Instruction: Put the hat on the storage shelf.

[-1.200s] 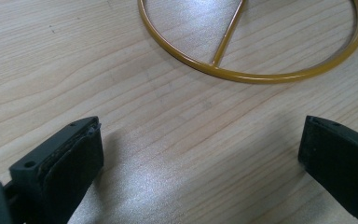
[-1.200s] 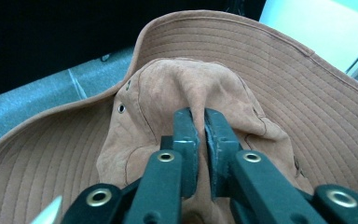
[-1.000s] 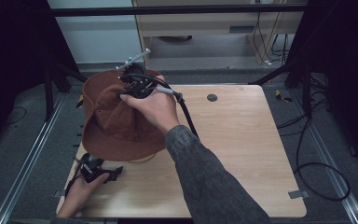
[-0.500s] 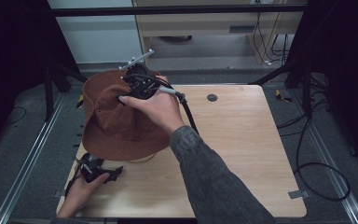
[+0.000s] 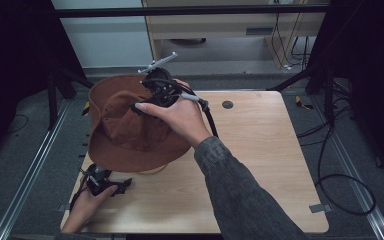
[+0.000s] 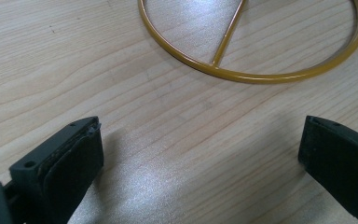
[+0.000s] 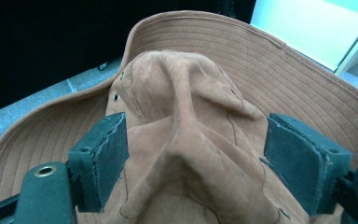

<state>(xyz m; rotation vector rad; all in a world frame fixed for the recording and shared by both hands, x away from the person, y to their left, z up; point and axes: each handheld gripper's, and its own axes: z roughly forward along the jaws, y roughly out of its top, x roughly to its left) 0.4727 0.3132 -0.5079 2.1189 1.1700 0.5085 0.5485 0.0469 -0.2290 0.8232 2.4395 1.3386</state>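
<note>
**High view: hat lifted on the stand, placing not finished**

High view, nearest you: your left hand-held gripper (image 5: pixel 111 186) lies low on the counter (image 5: pixel 260 165) at its near left corner, holding nothing. In the left gripper view its jaws stand wide apart over bare wood, with the yellow ring base (image 6: pixel 261 70) of a wire stand just ahead of them.

Farther out, your right hand-held gripper (image 5: pixel 145 102) is on the crown of the brown hat (image 5: pixel 125 135), which sits raised over the left part of the counter, its brim overhanging the far left edge. In the right gripper view the jaws stand on either side of the bunched crown (image 7: pixel 191 140); the left pad touches the fabric, the right pad shows a small gap, so you are cradling the hat loosely, not pinching it hard.

My judgement: the hat is already carried to the stand, since a yellow wire (image 5: pixel 152 171) peeks out under its near brim. What remains is to settle the crown, let go and draw your right hand clear. Whether the hat rests fully on the stand is hidden.
</note>
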